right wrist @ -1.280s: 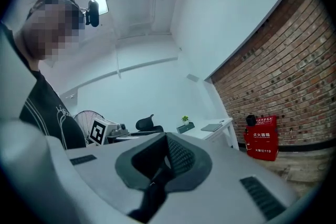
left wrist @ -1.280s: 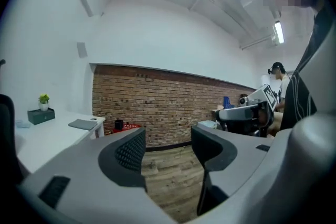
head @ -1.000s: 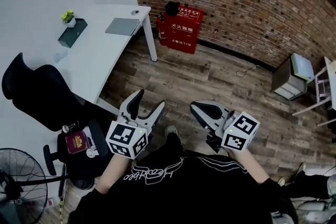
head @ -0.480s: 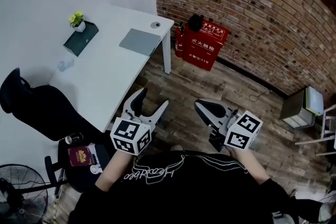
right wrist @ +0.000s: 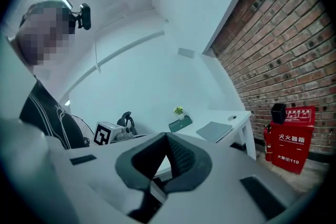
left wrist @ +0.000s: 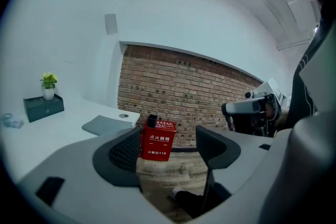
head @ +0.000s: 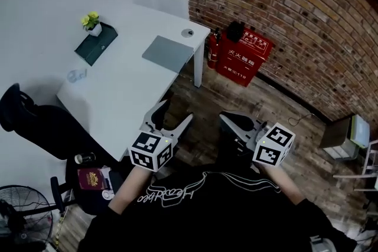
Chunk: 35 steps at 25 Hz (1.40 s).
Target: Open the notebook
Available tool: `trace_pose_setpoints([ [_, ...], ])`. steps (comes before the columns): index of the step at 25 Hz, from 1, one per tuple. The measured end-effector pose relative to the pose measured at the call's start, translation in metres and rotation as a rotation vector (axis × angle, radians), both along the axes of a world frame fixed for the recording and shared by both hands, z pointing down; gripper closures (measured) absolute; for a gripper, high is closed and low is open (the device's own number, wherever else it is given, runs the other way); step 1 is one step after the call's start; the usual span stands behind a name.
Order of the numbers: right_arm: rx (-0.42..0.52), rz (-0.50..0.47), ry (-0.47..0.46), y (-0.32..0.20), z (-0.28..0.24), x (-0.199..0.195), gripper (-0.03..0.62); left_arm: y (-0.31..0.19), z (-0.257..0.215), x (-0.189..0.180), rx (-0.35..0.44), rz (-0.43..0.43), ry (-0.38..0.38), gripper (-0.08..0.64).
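A closed grey notebook [head: 167,53] lies flat near the far right corner of the white desk [head: 118,97]. The same notebook [left wrist: 107,124] shows in the left gripper view, and the notebook [right wrist: 214,131] shows in the right gripper view. My left gripper [head: 170,117] hangs open and empty over the floor, just off the desk's near corner. My right gripper [head: 229,120] is further right, shut on nothing. Both are well short of the notebook. The left gripper [left wrist: 168,147] has a wide gap between its jaws; the right gripper [right wrist: 167,137] has its jaws touching.
On the desk stand a dark green box [head: 95,47] with a small plant [head: 93,19], and a small round object [head: 188,33]. A red fire-equipment box [head: 245,59] leans on the brick wall. A black office chair [head: 35,121], a fan [head: 18,209] and a stool [head: 91,180] are at the left.
The desk and notebook have come nearer and lower in the head view as the person steps toward them. Both grippers keep the same pose and jaw state.
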State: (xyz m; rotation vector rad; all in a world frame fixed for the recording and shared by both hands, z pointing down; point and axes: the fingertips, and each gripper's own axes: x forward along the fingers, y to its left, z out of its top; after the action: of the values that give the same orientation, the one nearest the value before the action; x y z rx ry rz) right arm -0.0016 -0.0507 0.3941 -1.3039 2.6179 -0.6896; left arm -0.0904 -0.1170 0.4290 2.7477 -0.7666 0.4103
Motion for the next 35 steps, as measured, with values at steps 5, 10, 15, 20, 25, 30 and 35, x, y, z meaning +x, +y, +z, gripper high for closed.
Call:
trace_pose_setpoints([
  [5, 0.020, -0.079, -0.004, -0.049, 0.000, 0.014, 0.588, -0.035, 0.004, 0.010, 0.011, -0.081, -0.004, 0.229],
  [10, -0.012, -0.138, -0.022, -0.117, 0.008, 0.041, 0.588, -0.091, 0.012, 0.026, -0.010, -0.170, -0.031, 0.229],
  [15, -0.039, -0.218, -0.029, -0.176, 0.012, 0.060, 0.588, -0.133, 0.029, 0.050, -0.043, -0.216, -0.090, 0.229],
  [20, -0.044, -0.284, -0.019, -0.228, 0.005, 0.087, 0.588, -0.178, 0.036, 0.076, -0.069, -0.275, -0.115, 0.229],
  [25, -0.026, -0.323, -0.020, -0.264, 0.004, 0.116, 0.588, -0.214, 0.058, 0.100, -0.076, -0.314, -0.182, 0.230],
  [30, -0.031, -0.356, -0.026, -0.288, 0.011, 0.135, 0.588, -0.241, 0.088, 0.117, -0.091, -0.331, -0.275, 0.230],
  [35, -0.035, -0.391, -0.011, -0.302, 0.019, 0.141, 0.588, -0.266, 0.121, 0.121, -0.122, -0.360, -0.339, 0.230],
])
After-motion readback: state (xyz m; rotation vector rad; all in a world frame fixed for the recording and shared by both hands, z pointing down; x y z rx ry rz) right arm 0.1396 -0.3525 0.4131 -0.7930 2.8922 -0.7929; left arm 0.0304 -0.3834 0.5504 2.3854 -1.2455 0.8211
